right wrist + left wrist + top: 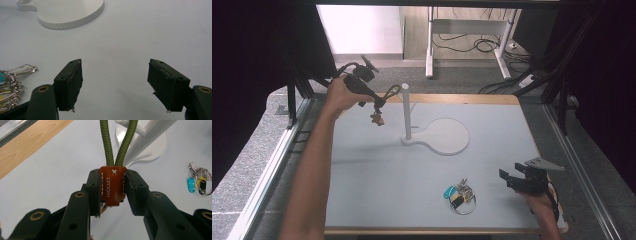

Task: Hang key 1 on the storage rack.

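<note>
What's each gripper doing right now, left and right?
Left gripper: shut on the brown leather tab with green rope loop.
Right gripper: open, holding nothing.

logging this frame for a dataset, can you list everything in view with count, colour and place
rope keychain: 1, olive green cord loop with an orange-brown leather tab, clamped by the tab in the left claw, off the table near the stand's post
stand: 1, white, round base with an upright post, middle of the table towards the far edge
key bunch: 1, metal rings and clips with blue, yellow and black tags, lying on the table near the front, left of the right claw
table: 1, pale grey top with a wooden edge
left claw: 1, black, shut on the leather tab, held up at far left
right claw: 1, black, jaws apart with nothing between them, low at front right
</note>
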Tool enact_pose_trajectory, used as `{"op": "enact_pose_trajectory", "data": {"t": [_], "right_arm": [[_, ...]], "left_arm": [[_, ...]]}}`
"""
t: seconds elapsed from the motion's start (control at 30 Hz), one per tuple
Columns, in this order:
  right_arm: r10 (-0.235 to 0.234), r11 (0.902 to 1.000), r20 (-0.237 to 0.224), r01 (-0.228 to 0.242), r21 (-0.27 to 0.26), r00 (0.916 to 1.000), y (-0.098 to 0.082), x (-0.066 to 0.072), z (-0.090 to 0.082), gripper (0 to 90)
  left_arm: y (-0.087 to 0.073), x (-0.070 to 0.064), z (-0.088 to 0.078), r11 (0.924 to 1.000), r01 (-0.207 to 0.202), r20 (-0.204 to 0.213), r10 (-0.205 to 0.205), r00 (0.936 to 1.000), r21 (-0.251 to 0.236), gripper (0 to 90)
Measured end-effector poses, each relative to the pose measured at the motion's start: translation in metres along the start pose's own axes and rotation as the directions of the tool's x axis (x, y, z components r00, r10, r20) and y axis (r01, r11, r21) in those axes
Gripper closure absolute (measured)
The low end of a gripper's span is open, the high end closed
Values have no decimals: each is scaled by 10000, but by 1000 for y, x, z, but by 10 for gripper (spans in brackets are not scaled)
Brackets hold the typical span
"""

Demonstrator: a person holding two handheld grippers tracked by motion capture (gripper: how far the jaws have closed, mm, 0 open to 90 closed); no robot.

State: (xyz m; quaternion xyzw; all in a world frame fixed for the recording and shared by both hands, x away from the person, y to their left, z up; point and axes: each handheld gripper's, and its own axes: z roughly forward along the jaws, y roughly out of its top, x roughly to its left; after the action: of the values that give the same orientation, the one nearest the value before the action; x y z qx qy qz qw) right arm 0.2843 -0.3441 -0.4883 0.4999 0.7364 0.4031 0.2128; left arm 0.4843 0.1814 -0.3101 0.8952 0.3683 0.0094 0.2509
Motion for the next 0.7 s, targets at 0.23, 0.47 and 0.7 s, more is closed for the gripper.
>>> {"op": "enact_pose_trajectory", "data": {"t": [0.23, 0.47, 0.7], "right_arm": [[28, 10000, 46, -28, 14, 10000, -1, -1, 1, 287], [-7, 10000, 30, 7, 63, 10000, -1, 0, 2, 287], [-60, 9998, 29, 60, 166, 10000, -1, 2, 4, 287]], "left_arm": [[3, -2, 13, 9999, -84, 82, 83, 9999, 131, 669], [-1, -4, 19, 9994, -197, 167, 192, 9997, 281, 668], [-6, -4, 31, 9990, -243, 220, 235, 9995, 369, 666]]}}
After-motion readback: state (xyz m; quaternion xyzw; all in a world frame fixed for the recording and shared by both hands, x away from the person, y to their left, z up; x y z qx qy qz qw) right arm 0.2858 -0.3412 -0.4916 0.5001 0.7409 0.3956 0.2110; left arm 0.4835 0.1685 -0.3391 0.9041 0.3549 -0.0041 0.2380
